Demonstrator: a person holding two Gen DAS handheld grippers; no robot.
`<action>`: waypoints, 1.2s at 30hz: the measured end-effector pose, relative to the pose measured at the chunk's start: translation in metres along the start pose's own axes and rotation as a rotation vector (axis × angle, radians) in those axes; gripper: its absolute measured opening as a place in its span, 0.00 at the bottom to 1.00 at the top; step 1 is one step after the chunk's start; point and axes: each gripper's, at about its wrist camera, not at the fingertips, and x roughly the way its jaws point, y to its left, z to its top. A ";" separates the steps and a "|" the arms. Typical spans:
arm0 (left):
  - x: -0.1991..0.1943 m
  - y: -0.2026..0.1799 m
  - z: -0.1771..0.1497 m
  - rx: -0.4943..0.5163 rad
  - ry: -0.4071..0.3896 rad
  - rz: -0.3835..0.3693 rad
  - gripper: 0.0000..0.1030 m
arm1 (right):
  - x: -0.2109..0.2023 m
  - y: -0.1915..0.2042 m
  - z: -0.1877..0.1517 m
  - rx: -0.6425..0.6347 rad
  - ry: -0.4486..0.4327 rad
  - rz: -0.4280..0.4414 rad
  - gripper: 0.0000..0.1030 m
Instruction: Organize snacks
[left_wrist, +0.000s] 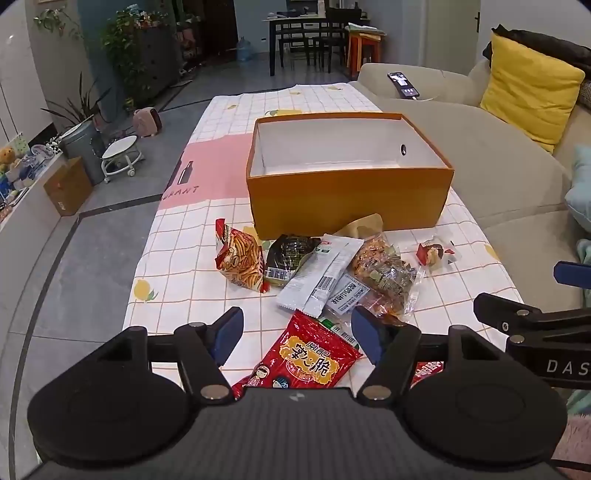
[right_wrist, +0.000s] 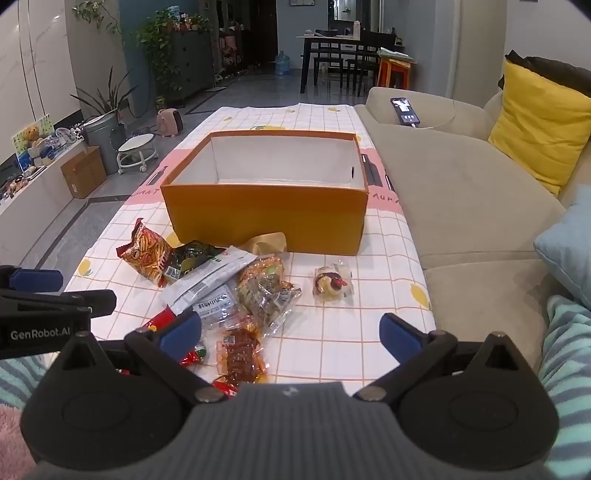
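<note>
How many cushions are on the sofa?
2: a yellow cushion leans on the sofa's back, and a blue cushion lies nearer, at the right edge. More may be out of view.

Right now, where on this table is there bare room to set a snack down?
The orange box is empty inside. Bare cloth lies right of the small wrapped cake, up to the sofa, and left of the chip bag. Crowded: the snack pile in front of the box.
</note>
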 end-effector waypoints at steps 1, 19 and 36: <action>0.000 0.000 0.000 -0.002 0.000 -0.001 0.77 | 0.000 0.000 0.000 0.000 0.001 0.000 0.96; 0.000 0.002 -0.001 -0.005 0.008 -0.004 0.77 | -0.001 0.001 0.003 -0.006 0.012 -0.009 0.96; 0.000 0.003 0.000 -0.005 0.010 -0.006 0.76 | 0.000 0.001 0.004 -0.012 0.019 -0.012 0.96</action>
